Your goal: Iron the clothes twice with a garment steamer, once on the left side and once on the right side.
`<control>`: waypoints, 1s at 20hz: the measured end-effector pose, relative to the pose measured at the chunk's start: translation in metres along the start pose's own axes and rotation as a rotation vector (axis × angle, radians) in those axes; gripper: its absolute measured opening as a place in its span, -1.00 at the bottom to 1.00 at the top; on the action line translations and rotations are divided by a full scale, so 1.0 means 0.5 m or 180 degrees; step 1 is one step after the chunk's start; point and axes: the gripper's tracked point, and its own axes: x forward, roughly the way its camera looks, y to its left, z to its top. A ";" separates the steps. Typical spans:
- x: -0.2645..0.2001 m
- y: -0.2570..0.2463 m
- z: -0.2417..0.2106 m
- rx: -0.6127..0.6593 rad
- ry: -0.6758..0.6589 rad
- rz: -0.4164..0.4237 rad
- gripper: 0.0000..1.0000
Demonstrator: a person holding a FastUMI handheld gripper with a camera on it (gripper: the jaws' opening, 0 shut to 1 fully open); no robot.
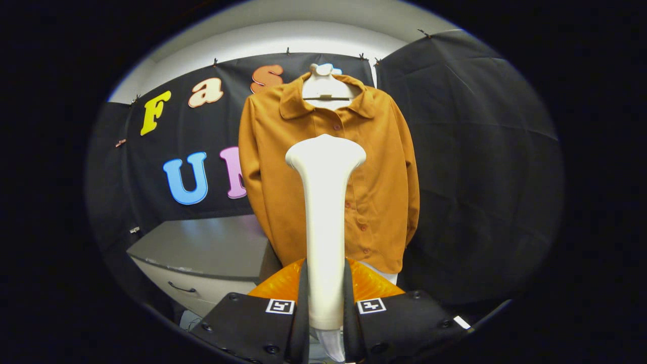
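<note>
A white garment steamer [325, 212] stands upright between my fingers, its handle pressed on both sides by them. My gripper [326, 303] is shut on that handle. The steamer's wide head rises in front of an orange-brown buttoned shirt [384, 167] that hangs on a white hanger [326, 86] beyond the fingers. The head sits roughly at the shirt's middle, near the button line, a little apart from the cloth as far as I can tell. The shirt's lower centre is hidden behind the steamer.
A grey cabinet [202, 253] with a drawer handle stands low to the left of the shirt. An orange translucent part [374, 283] lies just behind my fingers under the steamer. Black cloth walls close the booth behind and to the right.
</note>
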 end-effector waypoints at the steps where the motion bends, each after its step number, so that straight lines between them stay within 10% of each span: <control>1: -0.005 0.022 0.027 0.0018 -0.0050 0.0024 -0.39; 20: -0.098 0.380 0.187 -0.0067 -0.0419 0.0401 -0.40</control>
